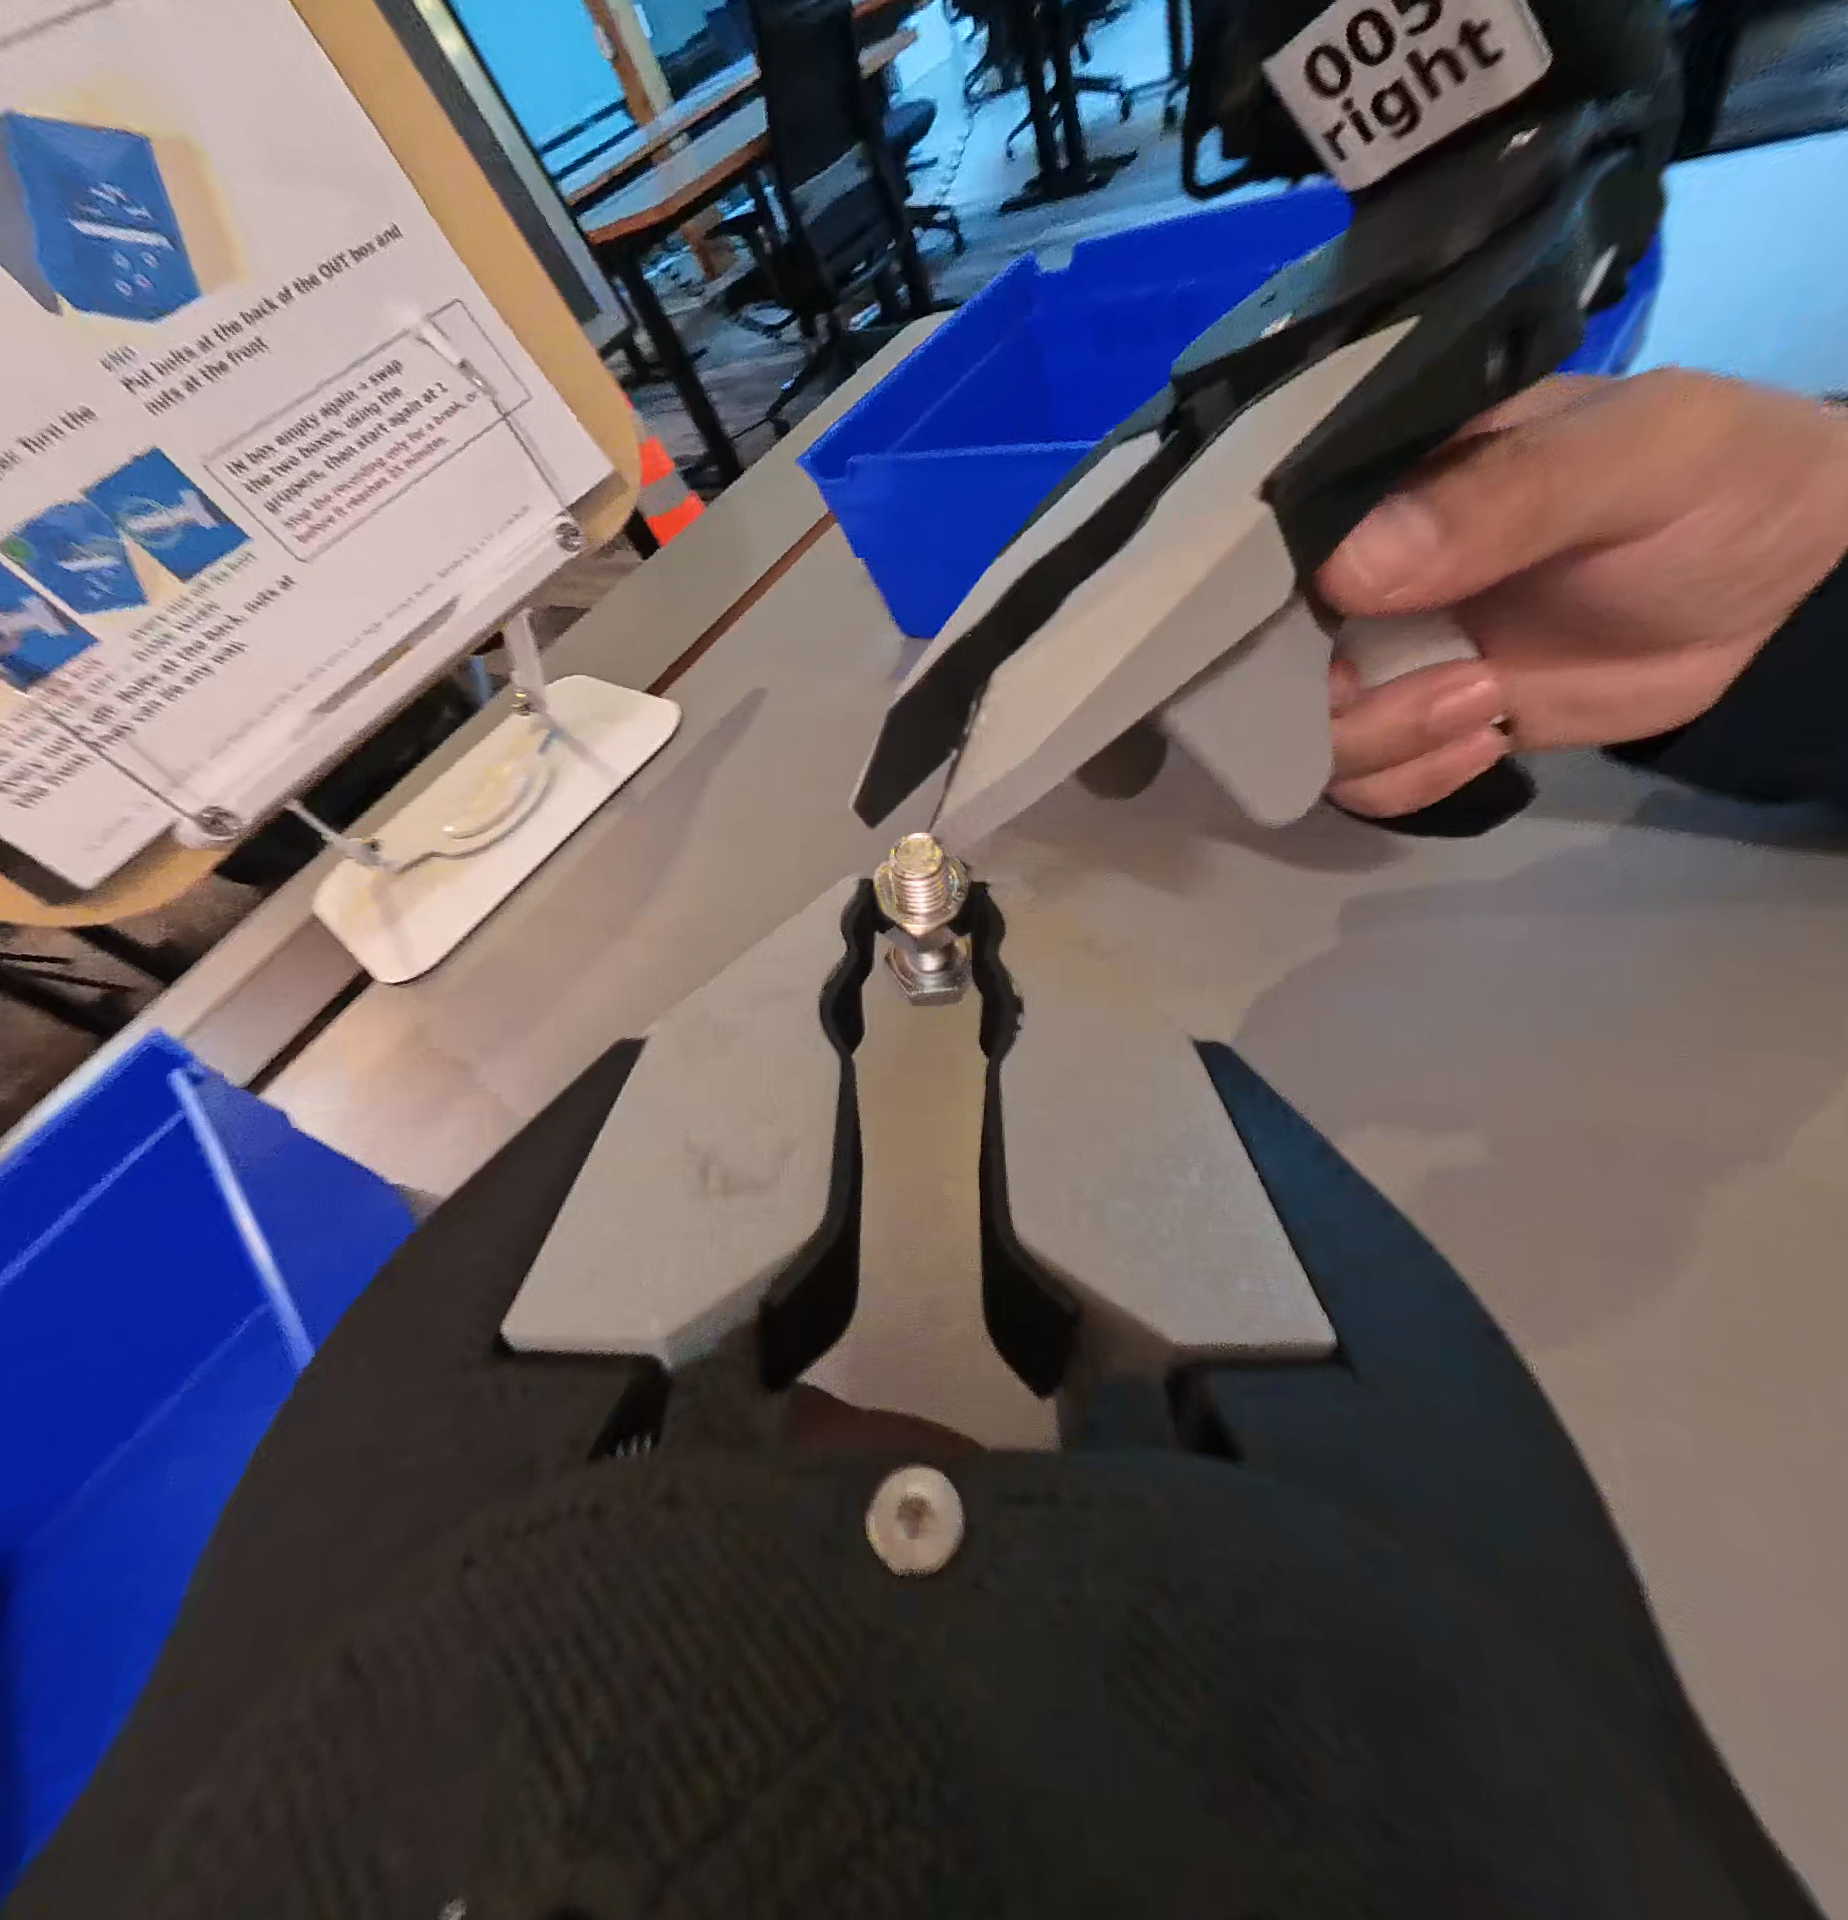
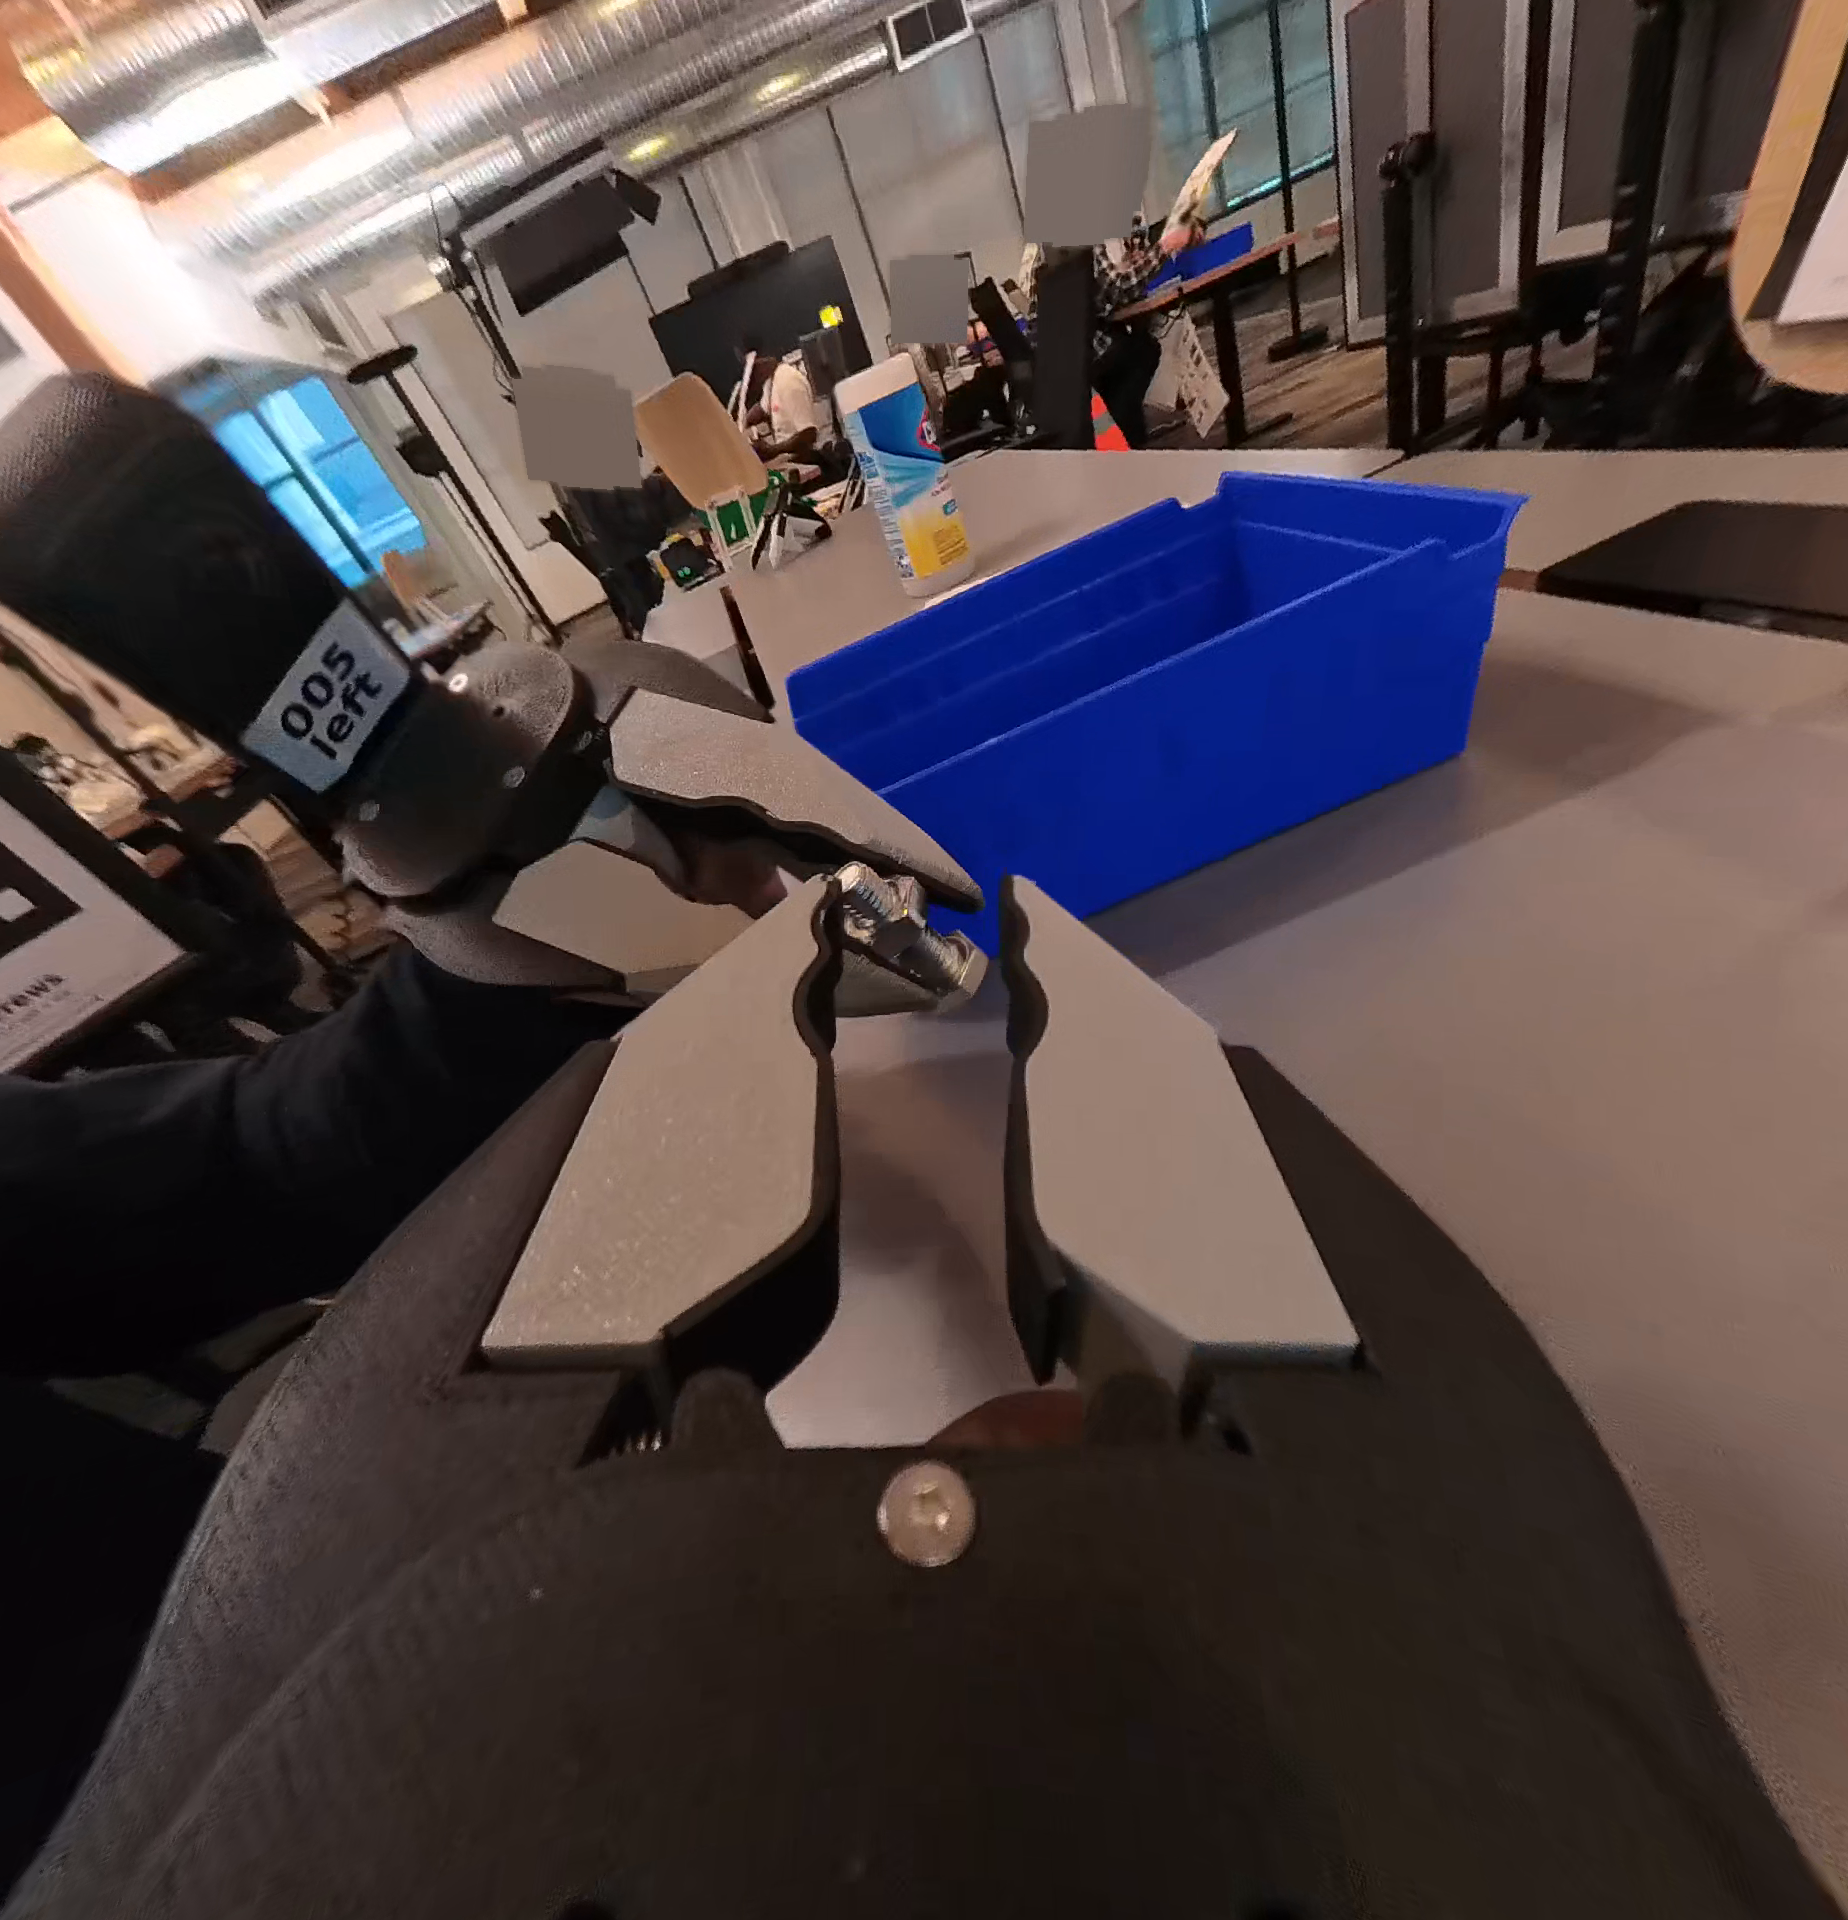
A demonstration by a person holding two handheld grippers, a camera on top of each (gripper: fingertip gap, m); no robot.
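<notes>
Left wrist view: the left gripper (image 1: 918,940) has its jaws drawn narrow around a silver bolt (image 1: 920,920), pinched at the fingertips above a grey table (image 1: 1522,1091). A nut (image 1: 920,883) sits on the bolt's threads near the far end. The right gripper (image 1: 925,805), held by a hand (image 1: 1585,592), comes in from the upper right, its tips just beside the bolt's end; from here they look nearly together. A blue bin (image 1: 961,468) stands behind it, another blue bin (image 1: 120,1299) lies at the lower left, and an instruction sheet on a stand (image 1: 276,416) is at the left.

Right wrist view: the right gripper (image 2: 915,945) has its jaws apart, nothing clamped between them. The left gripper (image 2: 904,914) reaches in from the left with the bolt (image 2: 904,940) gripped, close against the right gripper's left fingertip (image 2: 795,935). The blue bin (image 2: 1159,727) stands beyond, with a wipes canister (image 2: 904,478) farther back.
</notes>
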